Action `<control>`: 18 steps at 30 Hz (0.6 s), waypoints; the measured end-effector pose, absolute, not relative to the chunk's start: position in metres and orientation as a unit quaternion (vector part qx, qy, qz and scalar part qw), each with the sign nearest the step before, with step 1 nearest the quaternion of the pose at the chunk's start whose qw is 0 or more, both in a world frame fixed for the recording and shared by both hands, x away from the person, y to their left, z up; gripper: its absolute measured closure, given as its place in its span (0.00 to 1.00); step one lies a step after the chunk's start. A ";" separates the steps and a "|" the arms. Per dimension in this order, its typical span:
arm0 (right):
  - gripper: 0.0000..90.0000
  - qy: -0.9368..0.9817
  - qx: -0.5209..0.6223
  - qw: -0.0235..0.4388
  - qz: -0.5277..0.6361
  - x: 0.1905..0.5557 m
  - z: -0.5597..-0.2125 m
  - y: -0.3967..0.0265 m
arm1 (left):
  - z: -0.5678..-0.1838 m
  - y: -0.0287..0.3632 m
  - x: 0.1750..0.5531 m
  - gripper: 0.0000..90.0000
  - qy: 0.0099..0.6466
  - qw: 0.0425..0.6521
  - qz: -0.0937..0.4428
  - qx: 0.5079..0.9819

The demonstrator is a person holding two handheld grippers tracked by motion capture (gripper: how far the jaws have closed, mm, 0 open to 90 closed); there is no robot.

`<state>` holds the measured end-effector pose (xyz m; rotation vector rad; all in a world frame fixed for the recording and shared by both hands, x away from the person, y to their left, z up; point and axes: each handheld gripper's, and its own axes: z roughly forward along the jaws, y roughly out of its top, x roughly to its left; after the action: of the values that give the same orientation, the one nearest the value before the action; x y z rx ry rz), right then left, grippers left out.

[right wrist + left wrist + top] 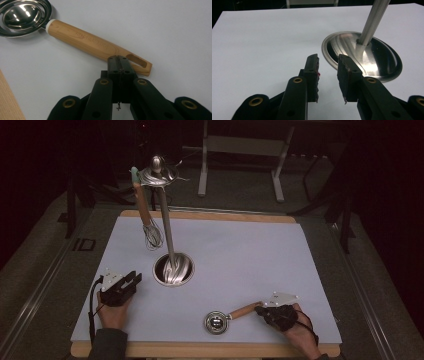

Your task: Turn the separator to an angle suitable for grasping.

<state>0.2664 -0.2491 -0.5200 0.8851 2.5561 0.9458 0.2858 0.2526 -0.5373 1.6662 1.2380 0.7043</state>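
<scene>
While bare white mat spreads right of the stand base, the left gripper rests just left of it, jaws slightly apart, empty. Right gripper, jaws together, touches the strainer's wooden handle near the mat's front edge.

Your left gripper sits just left of the round steel stand base; the wooden-handled steel egg separator lies left of your right gripper.

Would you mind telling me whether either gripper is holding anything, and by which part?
Neither holds anything: the left gripper is open over bare table, and the right gripper is shut empty beside the utensil's wooden handle.
</scene>
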 end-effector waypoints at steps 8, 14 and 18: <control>1.00 0.885 0.310 0.139 0.319 0.270 -0.522 -0.246 | -0.539 0.249 0.284 0.78 0.495 0.448 0.298 0.682; 1.00 0.884 0.319 0.140 0.312 0.286 -0.523 -0.244 | -0.539 0.249 0.283 0.78 0.493 0.449 0.299 0.682; 1.00 0.881 0.331 0.138 0.309 0.299 -0.523 -0.237 | -0.539 0.249 0.283 0.78 0.493 0.450 0.300 0.681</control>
<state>0.2992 -0.2369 -0.5226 0.9565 2.5486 0.8923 0.2831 0.2486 -0.5387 1.6844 1.2200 0.7417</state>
